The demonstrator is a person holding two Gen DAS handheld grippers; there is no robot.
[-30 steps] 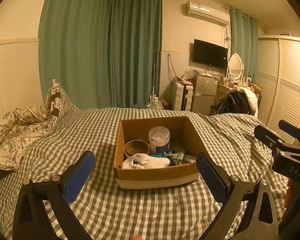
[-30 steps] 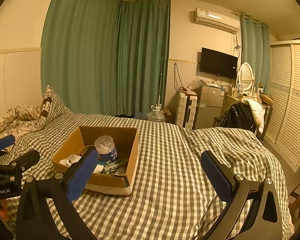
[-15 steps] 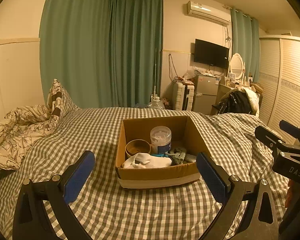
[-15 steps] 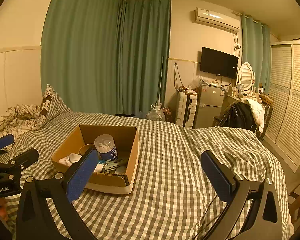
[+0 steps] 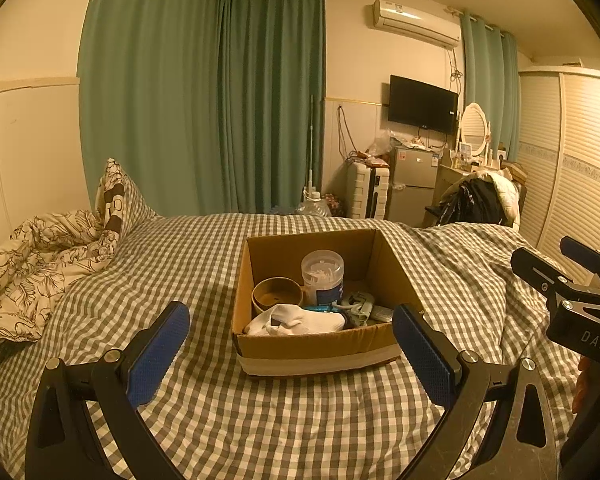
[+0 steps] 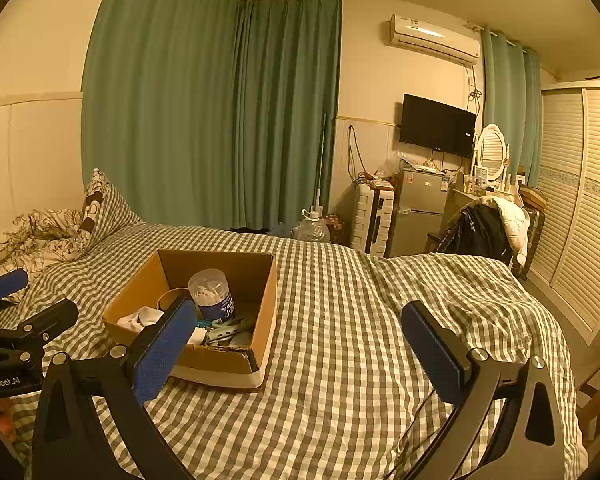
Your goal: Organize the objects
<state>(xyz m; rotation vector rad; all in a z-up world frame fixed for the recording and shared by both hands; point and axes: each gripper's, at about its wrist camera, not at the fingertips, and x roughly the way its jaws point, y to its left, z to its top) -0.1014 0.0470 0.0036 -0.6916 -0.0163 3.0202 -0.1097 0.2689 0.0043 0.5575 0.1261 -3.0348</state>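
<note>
Bedroom with green curtains (image 5: 204, 96), and a checked bedspread (image 5: 300, 420) filling the lower half of both views. Cardboard box (image 5: 320, 344) sits on it, dead center in the left wrist view, lower left in the right wrist one. Inside: a clear plastic jar (image 5: 322, 276) standing upright, a brown bowl (image 5: 277, 295) just beside it, a white sock (image 5: 300, 320) up front. Left gripper (image 5: 290, 350) hangs spread wide, holding nothing, box showing between its blue pads. Right gripper (image 6: 296, 340) is wide apart too, over bare bedspread.

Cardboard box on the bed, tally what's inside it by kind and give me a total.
Clear plastic jar with blue label: 1
Brown round bowl: 1
White sock: 1
Pale green clip-like item: 1
Total I can distinguish: 4; smaller items underneath are unclear.
</note>
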